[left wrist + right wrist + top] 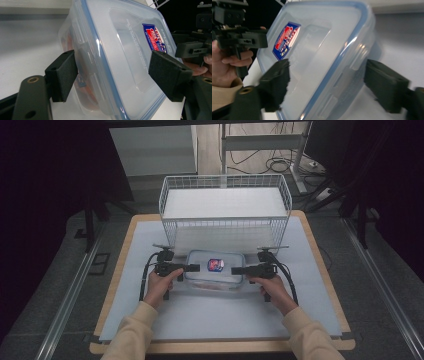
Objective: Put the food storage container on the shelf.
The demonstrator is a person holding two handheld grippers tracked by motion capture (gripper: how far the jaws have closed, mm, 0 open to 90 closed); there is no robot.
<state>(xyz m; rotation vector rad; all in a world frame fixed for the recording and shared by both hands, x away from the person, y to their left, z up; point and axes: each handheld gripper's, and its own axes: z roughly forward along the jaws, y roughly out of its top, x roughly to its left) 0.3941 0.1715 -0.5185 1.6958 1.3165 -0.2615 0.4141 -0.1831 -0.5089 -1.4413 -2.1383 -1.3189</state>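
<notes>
The lidded plastic container (215, 270) sits on the surface before the wire basket (225, 207). Left gripper (192, 267) and right gripper (238, 270) fingers gape around its ends, unclosed; uneven squeezing could tip it.

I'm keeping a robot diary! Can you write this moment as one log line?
left gripper: open, jaws astride box end | right gripper: open, astride other end | lidded plastic box: on table | wire basket: behind box

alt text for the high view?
A clear plastic lidded container sits on a white-covered table, with the left gripper and right gripper at its two ends. A white wire basket stands behind it.
</notes>
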